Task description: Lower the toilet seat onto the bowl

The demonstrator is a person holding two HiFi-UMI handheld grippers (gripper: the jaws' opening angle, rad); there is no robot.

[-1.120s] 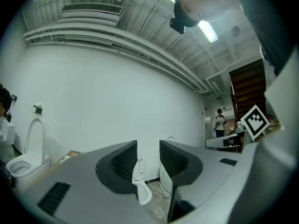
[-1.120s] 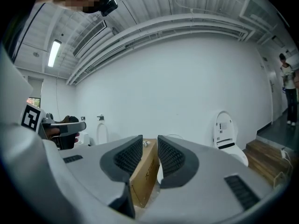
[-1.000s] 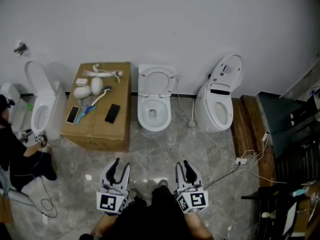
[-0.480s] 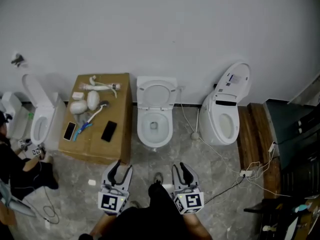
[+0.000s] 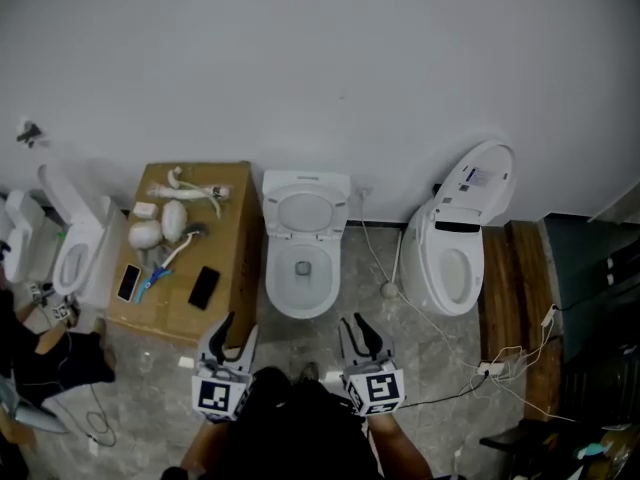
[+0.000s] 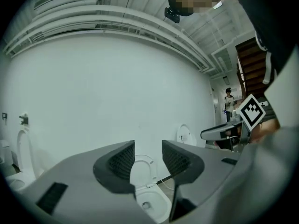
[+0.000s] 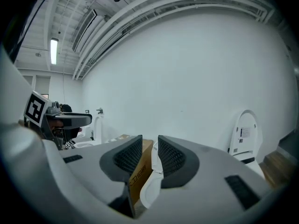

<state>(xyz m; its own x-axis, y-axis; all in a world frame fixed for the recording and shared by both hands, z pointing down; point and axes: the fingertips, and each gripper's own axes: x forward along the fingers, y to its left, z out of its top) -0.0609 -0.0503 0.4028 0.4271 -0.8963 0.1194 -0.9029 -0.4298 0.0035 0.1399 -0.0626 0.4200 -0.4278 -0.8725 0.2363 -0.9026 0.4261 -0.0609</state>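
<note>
Facing raised toilet seat (image 5: pixel 284 212): left gripper (image 5: pixel 240 326), right gripper (image 5: pixel 357 324), fingers (image 6: pixel 119 164) apart.

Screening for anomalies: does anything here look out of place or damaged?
Nothing damaged or spilled. Oddly, a box beside the middle toilet carries phones; a power strip lies loose on the floor.

The white toilet seat (image 5: pixel 276 214) is in the raised position, standing near upright at the rear of the bowl (image 5: pixel 300 303). The white oval bowl is uncovered, its rim exposed and drain opening visible. It sits straight ahead of me.
</note>
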